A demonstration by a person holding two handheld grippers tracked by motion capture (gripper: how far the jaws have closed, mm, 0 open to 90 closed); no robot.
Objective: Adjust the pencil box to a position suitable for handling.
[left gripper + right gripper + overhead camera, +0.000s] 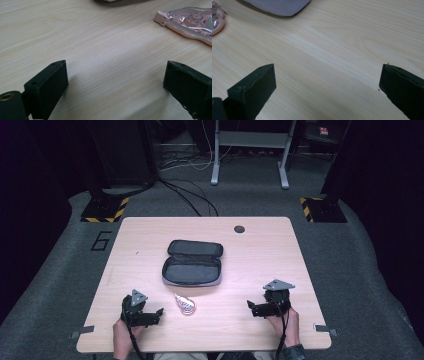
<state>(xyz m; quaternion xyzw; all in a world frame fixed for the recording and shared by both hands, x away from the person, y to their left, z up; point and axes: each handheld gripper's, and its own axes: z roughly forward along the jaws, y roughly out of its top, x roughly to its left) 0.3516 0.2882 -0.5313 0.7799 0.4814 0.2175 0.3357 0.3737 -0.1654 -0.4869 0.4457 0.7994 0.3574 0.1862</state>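
Both grippers, left (161, 311) and right (248, 305), are held with jaws wide apart and empty. If gripped off-centre, the flat pink tape dispenser (185, 304), lying on the desk (260, 255) before the open pouch (192, 262), could be skidded away.

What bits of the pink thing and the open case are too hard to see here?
- Pink tape dispenser: the left gripper view's right edge cuts it off; in the high view it is too small for detail.
- Open pencil case: its dark inside hides any contents in the high view; the right gripper view's top edge leaves just a corner.
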